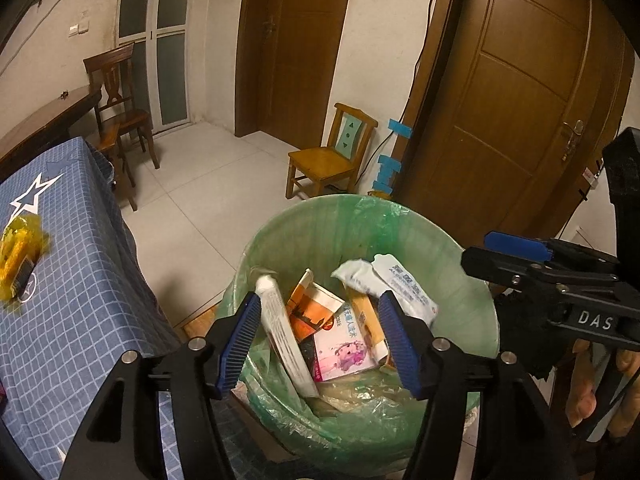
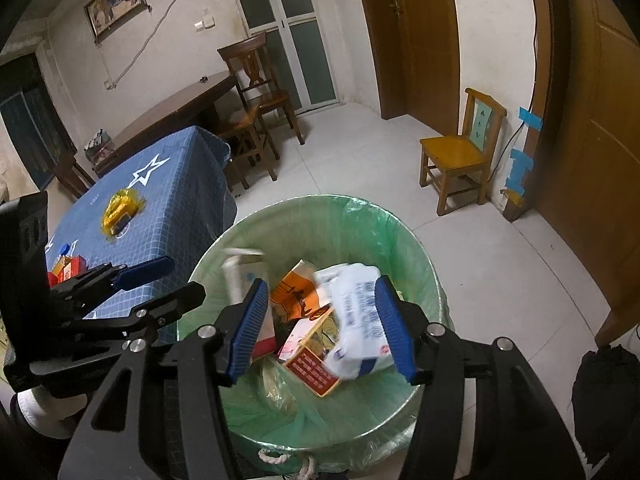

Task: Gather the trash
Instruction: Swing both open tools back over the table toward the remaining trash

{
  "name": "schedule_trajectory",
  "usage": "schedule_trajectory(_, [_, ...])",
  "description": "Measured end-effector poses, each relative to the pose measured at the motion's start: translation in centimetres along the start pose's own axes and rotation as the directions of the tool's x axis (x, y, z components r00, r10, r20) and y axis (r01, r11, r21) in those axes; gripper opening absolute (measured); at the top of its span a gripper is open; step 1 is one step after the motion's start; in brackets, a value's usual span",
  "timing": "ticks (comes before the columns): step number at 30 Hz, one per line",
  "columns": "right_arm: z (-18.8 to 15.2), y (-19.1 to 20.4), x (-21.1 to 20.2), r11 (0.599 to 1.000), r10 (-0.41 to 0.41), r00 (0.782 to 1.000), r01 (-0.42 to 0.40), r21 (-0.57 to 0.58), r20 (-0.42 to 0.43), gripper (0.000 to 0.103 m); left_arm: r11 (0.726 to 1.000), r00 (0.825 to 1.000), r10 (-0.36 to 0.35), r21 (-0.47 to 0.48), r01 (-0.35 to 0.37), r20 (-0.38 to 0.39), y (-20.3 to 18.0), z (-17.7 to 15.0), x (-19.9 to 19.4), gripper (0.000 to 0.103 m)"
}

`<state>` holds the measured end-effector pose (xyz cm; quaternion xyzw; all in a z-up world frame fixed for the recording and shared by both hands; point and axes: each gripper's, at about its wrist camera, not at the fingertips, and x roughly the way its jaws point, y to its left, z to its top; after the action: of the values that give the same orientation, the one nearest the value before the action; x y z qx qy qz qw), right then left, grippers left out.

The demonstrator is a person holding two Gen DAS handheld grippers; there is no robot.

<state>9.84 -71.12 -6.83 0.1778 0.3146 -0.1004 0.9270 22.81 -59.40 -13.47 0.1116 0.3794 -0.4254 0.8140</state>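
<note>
A bin with a green liner (image 1: 304, 216) (image 2: 400, 232) stands below both grippers and holds boxes and wrappers. My left gripper (image 1: 320, 336) (image 2: 168, 280) hangs over it, open; a white tube (image 1: 280, 328) (image 2: 236, 268) leans inside the bin by its left pad, not pinched. My right gripper (image 2: 322, 326) (image 1: 492, 254) is open too. A white wipes packet (image 2: 356, 312) (image 1: 404, 288) shows blurred between its pads, close to the right one, above the other trash. A yellow wrapper (image 1: 20, 256) (image 2: 120, 208) lies on the blue-clothed table (image 1: 80, 280) (image 2: 180, 184).
Small red and orange boxes (image 2: 68, 268) sit on the table's near corner. A small wooden chair (image 1: 328, 156) (image 2: 460, 152) stands against the wall beyond the bin. A dark chair (image 1: 120, 92) is by the table. A black bag (image 2: 604, 384) lies on the floor at right.
</note>
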Motion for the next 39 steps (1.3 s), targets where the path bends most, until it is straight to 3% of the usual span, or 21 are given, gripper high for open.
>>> schedule_trajectory(6, [-0.8,0.2,-1.5,1.0,0.006,0.999,-0.006,0.004,0.037,0.053,1.0,1.0,0.006,0.005,-0.006,0.0,0.4,-0.7,-1.1,0.063])
schedule_trajectory(12, [-3.3,1.8,-4.8,0.999,0.03,0.989,-0.028,-0.017,0.147,0.061,0.999,0.999,0.032,0.001,-0.033,0.01,2.2,-2.6,-4.2,0.063])
schedule_trajectory(18, [-7.1,6.3,-7.1,0.995,0.069,0.973,-0.052,-0.084,0.22,0.07,0.998,0.997,0.064,-0.021,-0.063,0.041,5.5,-5.8,-9.6,0.063])
schedule_trajectory(23, [-9.4,10.3,-7.5,0.985,0.144,0.964,-0.118,-0.127,0.222,0.078,0.994,0.993,0.106,-0.038,-0.104,0.06,9.7,-9.8,-15.7,0.067])
schedule_trajectory(26, [-10.4,12.3,-7.5,0.974,0.196,0.96,-0.167,-0.15,0.2,0.079,0.982,0.983,0.171,-0.093,-0.164,0.072,14.0,-12.8,-19.7,0.071])
schedule_trajectory(30, [-11.4,14.7,-6.9,0.96,0.236,0.96,-0.206,-0.187,0.152,0.08,0.928,0.952,0.303,-0.246,-0.281,0.055,22.3,-17.7,-26.2,0.071])
schedule_trajectory(35, [-12.7,17.8,-5.8,0.946,0.271,0.958,-0.248,-0.209,0.089,0.08,0.786,0.876,0.483,-0.446,-0.429,0.009,32.7,-24.1,-34.5,0.073])
schedule_trajectory(37, [-13.0,19.2,-5.4,0.938,0.286,0.956,-0.265,-0.225,0.067,0.08,0.734,0.856,0.517,-0.505,-0.455,-0.02,36.4,-25.9,-37.0,0.073])
schedule_trajectory(39, [-13.3,21.3,-4.9,0.925,0.306,0.951,-0.286,-0.251,0.043,0.08,0.701,0.847,0.529,-0.539,-0.467,-0.047,39.3,-27.1,-38.2,0.073])
